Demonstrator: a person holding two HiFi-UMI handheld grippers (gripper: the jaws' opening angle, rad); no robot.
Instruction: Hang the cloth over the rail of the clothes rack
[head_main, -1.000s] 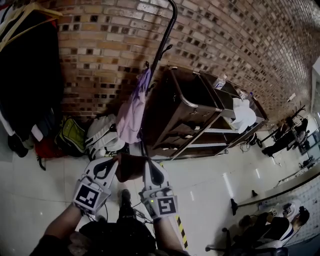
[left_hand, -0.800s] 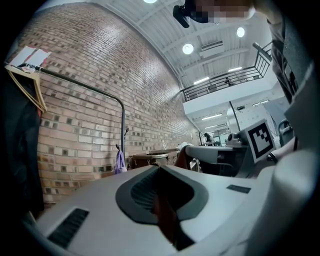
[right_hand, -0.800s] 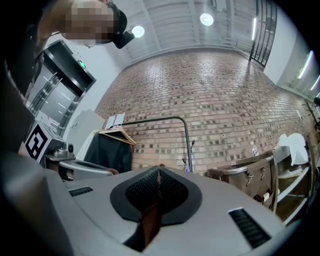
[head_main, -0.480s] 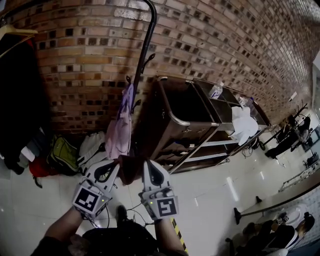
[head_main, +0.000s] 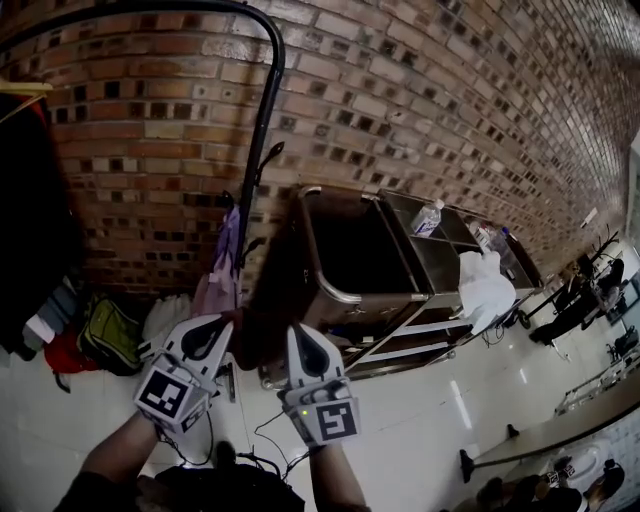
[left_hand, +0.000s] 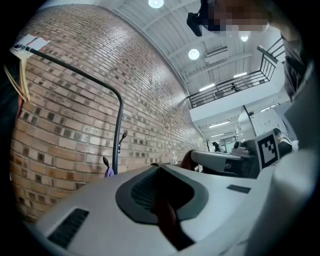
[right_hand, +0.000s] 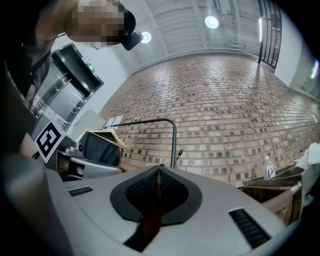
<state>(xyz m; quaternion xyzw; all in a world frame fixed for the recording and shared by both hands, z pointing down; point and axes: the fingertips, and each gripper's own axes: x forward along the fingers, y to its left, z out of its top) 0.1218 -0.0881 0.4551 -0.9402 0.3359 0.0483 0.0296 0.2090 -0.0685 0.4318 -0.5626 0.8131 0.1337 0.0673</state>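
A dark reddish-brown cloth (head_main: 262, 342) hangs stretched between my two grippers. The left gripper (head_main: 226, 326) is shut on its left edge, and a strip of the cloth (left_hand: 167, 220) shows between the closed jaws. The right gripper (head_main: 296, 332) is shut on the right edge, with cloth (right_hand: 150, 220) pinched in its jaws. The clothes rack's black rail (head_main: 150, 10) curves overhead and bends down into its post (head_main: 258, 150) just beyond the cloth. The rail (left_hand: 75, 75) sits well above the left gripper and in the right gripper view the rail (right_hand: 145, 121) lies ahead, slightly higher.
A lilac garment (head_main: 222, 272) hangs on a hook of the post. Dark clothes on a wooden hanger (head_main: 25, 200) fill the rack's left. A steel cart (head_main: 400, 270) with a bottle (head_main: 426, 218) and white cloth (head_main: 484, 285) stands right. Bags (head_main: 110, 335) lie by the brick wall (head_main: 400, 100).
Both grippers, still shut on the cloth, have risen and moved closer to the rack. The rail's top bend has come into view overhead; the post and cart appear nearer.
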